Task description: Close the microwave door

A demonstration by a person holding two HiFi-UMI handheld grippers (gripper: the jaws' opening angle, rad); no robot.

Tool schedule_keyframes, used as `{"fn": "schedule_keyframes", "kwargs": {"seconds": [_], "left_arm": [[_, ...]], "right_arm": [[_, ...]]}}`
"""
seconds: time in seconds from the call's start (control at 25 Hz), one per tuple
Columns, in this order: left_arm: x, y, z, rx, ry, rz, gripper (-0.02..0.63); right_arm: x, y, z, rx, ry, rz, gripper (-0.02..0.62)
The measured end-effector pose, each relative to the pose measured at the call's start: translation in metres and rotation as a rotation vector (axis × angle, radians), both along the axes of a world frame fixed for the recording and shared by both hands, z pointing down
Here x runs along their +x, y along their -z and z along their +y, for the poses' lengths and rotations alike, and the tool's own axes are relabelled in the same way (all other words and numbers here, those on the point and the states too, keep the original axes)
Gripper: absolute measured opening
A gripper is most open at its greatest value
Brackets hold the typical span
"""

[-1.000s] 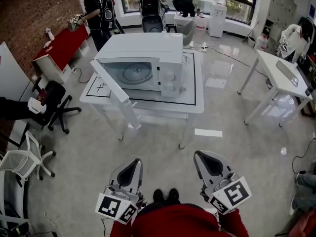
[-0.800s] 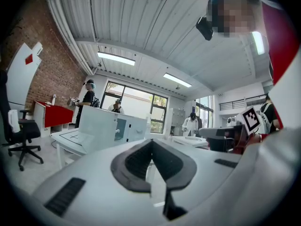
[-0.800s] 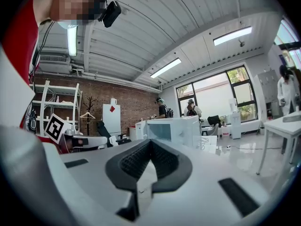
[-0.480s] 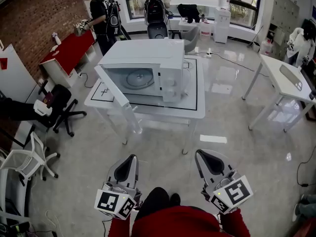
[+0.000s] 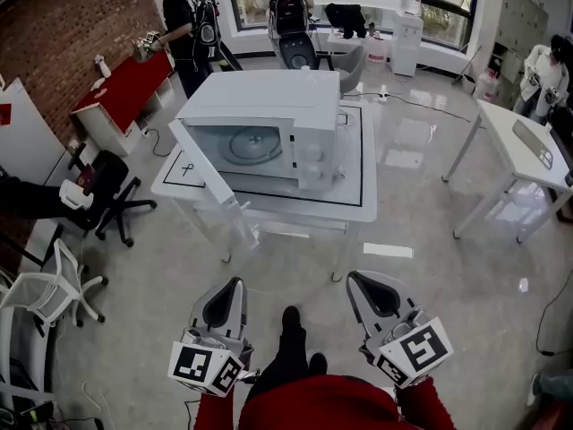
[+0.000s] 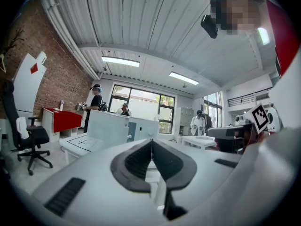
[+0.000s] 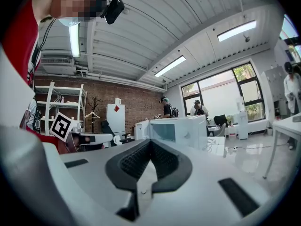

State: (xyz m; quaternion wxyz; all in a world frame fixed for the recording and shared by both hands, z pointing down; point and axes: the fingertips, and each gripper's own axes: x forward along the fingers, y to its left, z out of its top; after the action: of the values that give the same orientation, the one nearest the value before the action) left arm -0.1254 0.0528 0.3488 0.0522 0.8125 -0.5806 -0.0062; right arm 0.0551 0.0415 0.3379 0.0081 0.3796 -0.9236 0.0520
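Both of my tools sit low in the head view, just ahead of my red top. The left hand-held gripper (image 5: pixel 233 287) has its jaws pressed together with nothing between them. The right hand-held gripper (image 5: pixel 356 280) is closed the same way and also empty. Each points level toward the microwave (image 5: pixel 269 106), and each is well apart from it, with bare floor (image 5: pixel 430 267) in between. One marker cube (image 5: pixel 208 370) rides at the back of the left tool and another (image 5: pixel 416 352) at the back of the right. My foot (image 5: pixel 291 319) shows between the two.

The microwave stands on a white worktop (image 5: pixel 354 200), inside a black outline drawn on the top. Its door (image 5: pixel 215 186) is wide open, hinged on the left as I see it. It swings out toward me past the worktop's front edge, so its far end hangs over the floor. Inside the open cavity I can see the round plate (image 5: pixel 253 141). The control panel is on the right side of the front.

A paper slip (image 5: pixel 388 250) lies on the floor just right of the worktop's near leg. To the left, along the brick wall (image 5: pixel 54 34), there is a red desk (image 5: pixel 121 83). Nearer me on that side are a black chair (image 5: pixel 107 186) and a white chair (image 5: pixel 45 285). A second worktop (image 5: pixel 515 146) stands apart on the right. Two people (image 5: pixel 183 25) are at the back by the windows, and another is at the far right edge.
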Motion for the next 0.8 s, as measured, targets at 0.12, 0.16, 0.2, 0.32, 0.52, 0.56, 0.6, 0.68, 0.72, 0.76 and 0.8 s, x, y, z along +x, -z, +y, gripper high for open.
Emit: {"fn": "schedule_keyframes", "kwargs": {"seconds": [0.12,0.16,0.2,0.32,0.52,0.56,0.6,0.68,0.72,0.76,0.8], "left_arm": [[-0.005,-0.002,-0.011,-0.010,0.000,0.006,0.012],[-0.006,-0.002,-0.015,-0.012,0.000,0.007,0.012],[-0.008,-0.002,-0.020,-0.014,-0.001,0.008,0.012],[-0.010,-0.005,-0.032,-0.014,-0.009,0.008,0.012],[-0.015,-0.011,-0.051,-0.026,-0.012,0.001,0.012],[-0.017,-0.012,-0.054,-0.030,-0.009,0.002,0.012],[-0.018,-0.014,-0.058,-0.037,-0.007,0.001,0.012],[-0.021,-0.018,-0.064,-0.055,-0.002,-0.006,0.023],[-0.022,-0.019,-0.067,-0.065,0.002,-0.012,0.050],[-0.024,-0.021,-0.071,-0.075,0.009,-0.021,0.082],[-0.025,-0.023,-0.074,-0.084,0.016,-0.031,0.127]], "right_arm": [[-0.007,0.001,-0.013,-0.004,-0.001,0.008,0.014],[-0.010,0.001,-0.017,-0.007,-0.001,0.009,0.014],[-0.011,0.001,-0.022,-0.008,-0.001,0.012,0.014],[-0.017,-0.001,-0.038,-0.016,0.001,0.019,0.014],[-0.023,-0.007,-0.058,-0.038,0.001,0.022,0.014],[-0.024,-0.008,-0.061,-0.041,0.003,0.022,0.014],[-0.026,-0.009,-0.065,-0.045,0.004,0.023,0.014],[-0.028,-0.010,-0.071,-0.050,0.007,0.025,0.014],[-0.029,-0.011,-0.074,-0.052,0.007,0.024,0.014],[-0.030,-0.011,-0.077,-0.054,0.007,0.024,0.014],[-0.031,-0.011,-0.080,-0.056,0.008,0.023,0.014]]}}
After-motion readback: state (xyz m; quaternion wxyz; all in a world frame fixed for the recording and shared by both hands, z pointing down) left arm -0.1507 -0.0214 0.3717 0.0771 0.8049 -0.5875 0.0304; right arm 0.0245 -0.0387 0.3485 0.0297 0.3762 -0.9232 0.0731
